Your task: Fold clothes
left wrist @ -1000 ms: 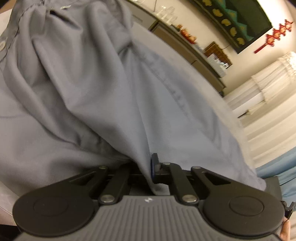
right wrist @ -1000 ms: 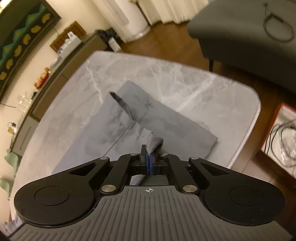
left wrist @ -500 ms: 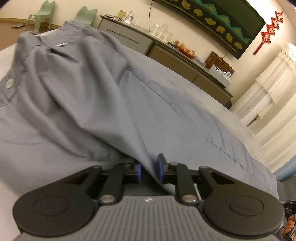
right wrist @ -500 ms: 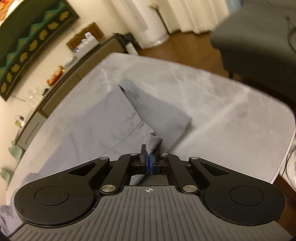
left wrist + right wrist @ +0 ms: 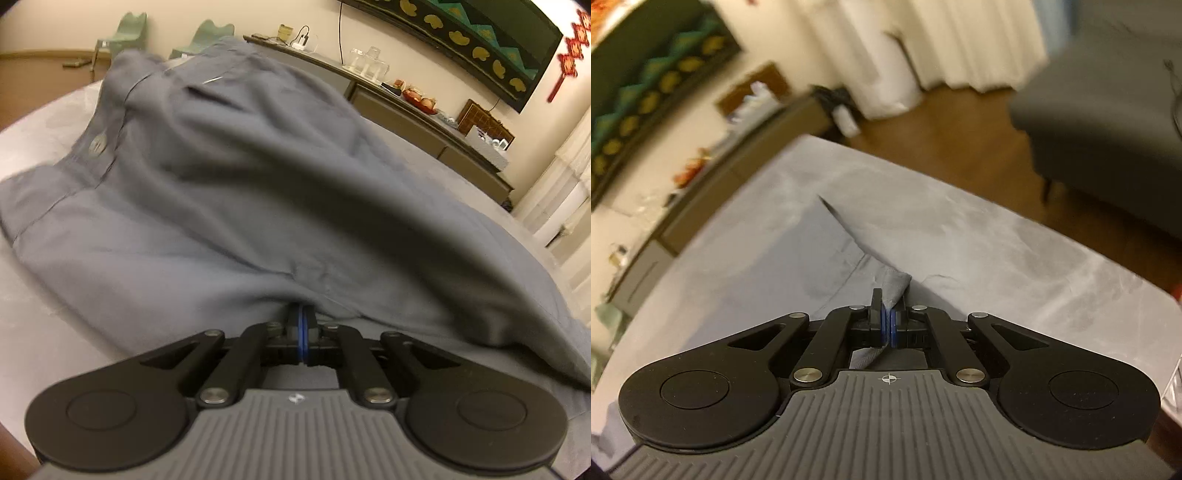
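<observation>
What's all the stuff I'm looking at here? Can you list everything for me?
shirt: one, grey-blue, spread over the table, buttoned edge at far left
table: one, grey marbled, under the shirt
sideboard: one, dark, along the far wall
chairs: two, pale green, by the wall
glass jars: two or so, clear, on the sideboard
bowl of fruit: one, red, on the sideboard
knot ornament: one, red, on the wall
curtains: white, far end of the room
sofa: one, dark grey, on the wood floor
left claw: black with blue pads, closed at the shirt's near edge
right claw: black with blue pads, pinching a shirt fold
</observation>
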A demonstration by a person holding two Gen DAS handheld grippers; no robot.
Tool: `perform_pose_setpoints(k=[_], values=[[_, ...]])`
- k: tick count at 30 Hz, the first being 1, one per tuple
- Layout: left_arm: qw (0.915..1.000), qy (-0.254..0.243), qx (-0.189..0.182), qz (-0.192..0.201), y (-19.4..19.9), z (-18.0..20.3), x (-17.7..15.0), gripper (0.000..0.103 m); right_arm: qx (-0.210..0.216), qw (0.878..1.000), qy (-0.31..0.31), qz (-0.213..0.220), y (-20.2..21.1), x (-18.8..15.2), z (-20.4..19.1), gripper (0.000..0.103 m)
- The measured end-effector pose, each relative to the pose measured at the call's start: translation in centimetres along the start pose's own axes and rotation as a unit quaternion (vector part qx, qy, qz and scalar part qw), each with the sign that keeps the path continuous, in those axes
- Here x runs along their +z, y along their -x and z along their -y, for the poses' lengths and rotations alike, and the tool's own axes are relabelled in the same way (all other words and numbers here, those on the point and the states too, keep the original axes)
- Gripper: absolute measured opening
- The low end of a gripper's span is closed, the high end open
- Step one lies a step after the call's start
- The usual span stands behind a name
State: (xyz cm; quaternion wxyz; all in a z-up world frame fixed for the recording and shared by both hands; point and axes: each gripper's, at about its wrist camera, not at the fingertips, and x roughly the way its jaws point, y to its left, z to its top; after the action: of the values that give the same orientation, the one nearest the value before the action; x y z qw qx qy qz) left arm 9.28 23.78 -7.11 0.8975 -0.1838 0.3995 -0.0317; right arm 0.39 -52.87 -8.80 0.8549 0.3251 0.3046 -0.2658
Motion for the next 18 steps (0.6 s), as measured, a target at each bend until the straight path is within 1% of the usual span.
perform_pose_setpoints(k=[2, 5, 8, 10, 12, 14, 15, 16, 17, 18], values=[[1.0000, 0.000, 0.001, 0.000, 0.0, -0.1, -0.2, 0.004, -0.007, 1.000, 0.022, -0.003, -0.6, 0.0, -0.4, 0.000], [1.0000, -0.001, 0.002, -0.001, -0.2, -0.2, -0.4, 0.004, -0.001, 1.000, 0.012, 0.001, -0.7, 0.2, 0.1, 0.001], [0.9998, 0.018, -0.007, -0.004, -0.1, -0.9, -0.4, 0.004, -0.015, 1.000, 0.027, -0.004, -1.1, -0.2, -0.1, 0.000], [0.9987, 0.044, -0.021, -0.012, 0.5, -2.5, -0.7, 0.004, -0.025, 0.999, 0.040, -0.002, -1.0, -0.3, -0.7, 0.000], [0.9957, 0.088, -0.028, -0.010, 1.2, -4.4, -1.0, 0.004, -0.035, 0.998, 0.053, -0.001, -0.9, -0.3, -1.2, 0.001], [0.9916, 0.125, -0.032, 0.003, 2.0, -6.6, -1.2, 0.004, -0.056, 0.996, 0.060, 0.023, 0.0, -0.4, -1.9, 0.003], [0.9891, 0.143, -0.035, 0.010, 2.4, -7.7, -1.3, 0.004, -0.069, 0.995, 0.062, 0.038, 0.5, -0.4, -2.3, 0.024], [0.9863, 0.160, -0.036, 0.015, 2.7, -8.8, -1.2, 0.004, -0.082, 0.993, 0.064, 0.054, 1.1, -0.4, -2.6, 0.054], [0.9831, 0.179, -0.033, 0.021, 3.0, -9.9, -0.9, 0.004, -0.094, 0.991, 0.066, 0.070, 1.7, -0.3, -3.0, 0.058], [0.9807, 0.192, -0.024, 0.029, 3.4, -11.1, -0.5, 0.006, -0.107, 0.988, 0.068, 0.085, 2.2, -0.3, -3.4, 0.056]])
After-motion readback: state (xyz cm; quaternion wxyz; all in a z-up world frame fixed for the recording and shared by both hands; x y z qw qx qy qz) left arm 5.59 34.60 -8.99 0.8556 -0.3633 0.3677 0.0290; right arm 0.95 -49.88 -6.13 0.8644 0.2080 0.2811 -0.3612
